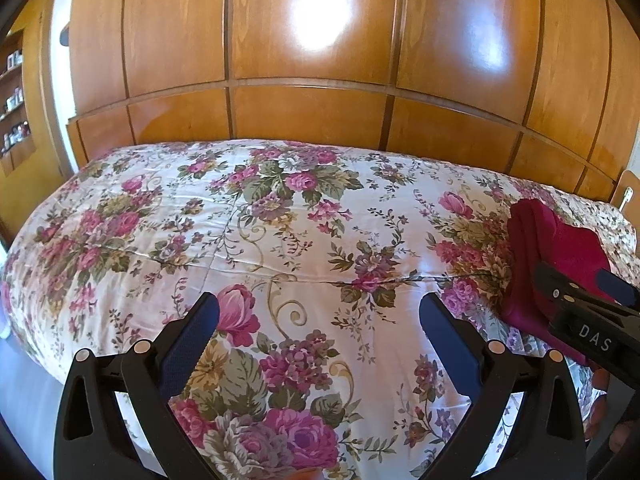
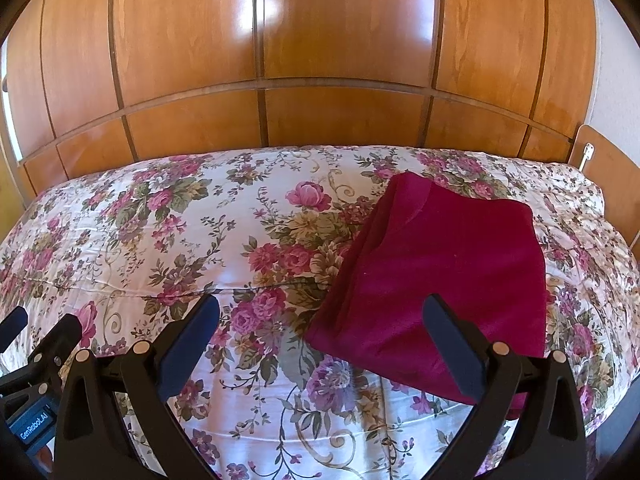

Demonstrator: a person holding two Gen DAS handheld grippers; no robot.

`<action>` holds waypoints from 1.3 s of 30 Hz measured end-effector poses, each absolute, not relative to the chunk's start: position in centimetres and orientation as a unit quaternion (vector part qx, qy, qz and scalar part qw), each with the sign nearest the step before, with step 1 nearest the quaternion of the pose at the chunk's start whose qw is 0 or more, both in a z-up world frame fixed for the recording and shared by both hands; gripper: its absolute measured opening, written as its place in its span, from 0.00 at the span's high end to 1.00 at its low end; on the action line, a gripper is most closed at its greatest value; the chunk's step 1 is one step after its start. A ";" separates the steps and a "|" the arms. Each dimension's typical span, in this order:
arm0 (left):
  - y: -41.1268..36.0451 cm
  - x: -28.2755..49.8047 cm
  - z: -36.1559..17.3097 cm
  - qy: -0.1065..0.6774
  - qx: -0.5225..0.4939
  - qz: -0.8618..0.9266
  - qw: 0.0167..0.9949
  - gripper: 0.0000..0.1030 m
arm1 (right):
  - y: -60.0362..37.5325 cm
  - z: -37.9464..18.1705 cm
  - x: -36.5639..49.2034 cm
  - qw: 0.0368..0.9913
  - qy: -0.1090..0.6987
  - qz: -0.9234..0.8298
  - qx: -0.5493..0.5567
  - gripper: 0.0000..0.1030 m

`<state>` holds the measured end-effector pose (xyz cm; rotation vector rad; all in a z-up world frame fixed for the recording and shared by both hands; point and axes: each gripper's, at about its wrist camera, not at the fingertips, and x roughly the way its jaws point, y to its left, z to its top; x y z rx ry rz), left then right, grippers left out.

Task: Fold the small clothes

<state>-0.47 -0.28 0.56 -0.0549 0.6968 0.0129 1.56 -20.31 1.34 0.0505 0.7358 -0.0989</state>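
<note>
A dark red garment (image 2: 440, 272) lies folded into a flat rectangle on the floral bedspread (image 2: 200, 240), on the bed's right side. In the left wrist view it shows at the right edge (image 1: 560, 240). My right gripper (image 2: 320, 312) is open and empty, hovering over the garment's near left corner, its right finger above the cloth. My left gripper (image 1: 320, 312) is open and empty over bare bedspread (image 1: 280, 240), to the left of the garment. The right gripper also shows in the left wrist view (image 1: 592, 304), in front of the garment.
A wooden panelled wardrobe (image 2: 320, 40) stands right behind the bed. A wooden headboard (image 2: 608, 176) is at the right. Shelves with small items (image 1: 12, 100) are at the far left. The bed's near edge drops off at the lower left.
</note>
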 end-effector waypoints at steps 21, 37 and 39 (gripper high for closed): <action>-2.5 -0.4 1.8 0.324 -0.015 -0.016 0.946 0.04 | -21.9 1.7 0.9 0.933 0.353 -0.064 0.037 0.02; -4.4 -0.5 1.9 0.325 -0.007 -0.049 0.944 0.04 | -24.3 1.5 -0.3 0.929 0.355 -0.095 0.049 0.02; -3.6 -0.4 1.7 0.328 -0.013 -0.040 0.944 0.04 | -23.5 1.5 -0.1 0.930 0.355 -0.084 0.043 0.02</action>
